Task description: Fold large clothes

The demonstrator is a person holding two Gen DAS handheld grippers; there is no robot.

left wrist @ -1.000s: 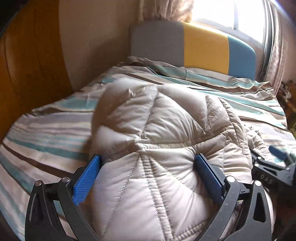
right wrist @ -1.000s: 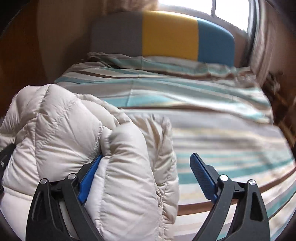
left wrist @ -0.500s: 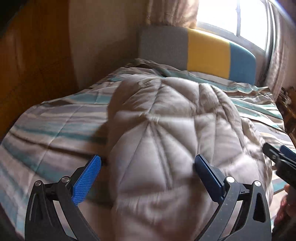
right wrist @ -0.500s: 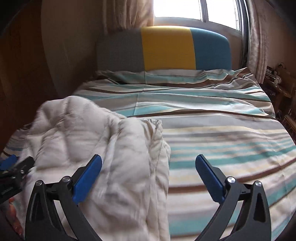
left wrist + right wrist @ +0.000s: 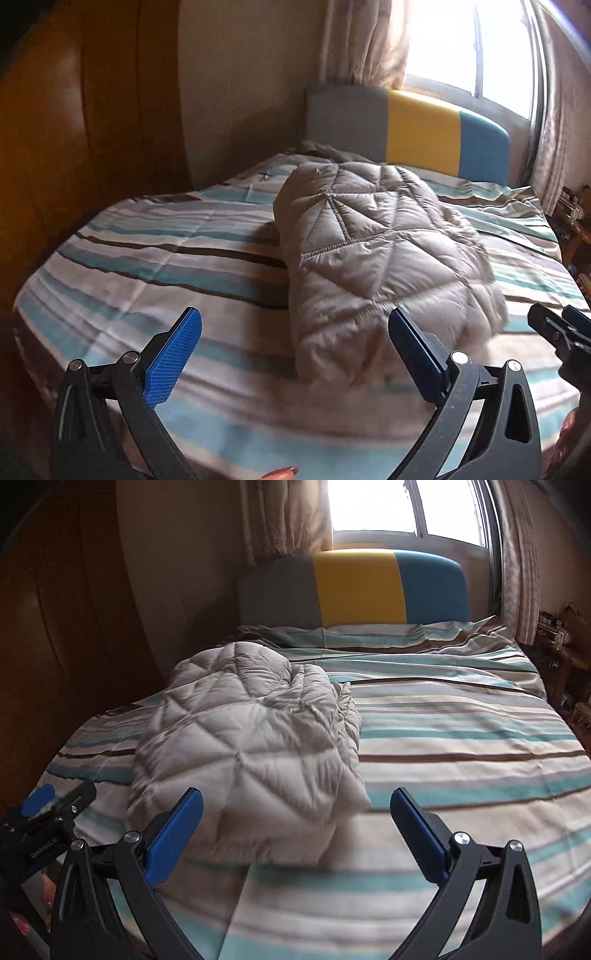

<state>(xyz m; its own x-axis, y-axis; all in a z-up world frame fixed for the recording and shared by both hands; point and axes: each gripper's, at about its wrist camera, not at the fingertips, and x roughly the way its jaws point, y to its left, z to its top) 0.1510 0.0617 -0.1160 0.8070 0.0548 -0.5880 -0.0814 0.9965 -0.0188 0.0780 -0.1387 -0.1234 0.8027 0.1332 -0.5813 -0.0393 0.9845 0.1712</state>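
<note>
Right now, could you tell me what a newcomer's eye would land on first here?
A puffy quilted beige jacket lies bundled on the left half of the striped bed. Behind it stands a grey, yellow and blue headboard under a bright window.

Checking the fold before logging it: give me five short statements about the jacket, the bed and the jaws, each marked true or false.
1. The quilted jacket lies folded on the striped bedspread. True.
2. The left gripper clamps the jacket. False: its jaws stand open, apart from it.
3. The right gripper holds nothing. True.
4. The headboard is all red. False: grey, yellow and blue.
5. The jacket hangs on the curtain. False: it rests on the bed.
</note>
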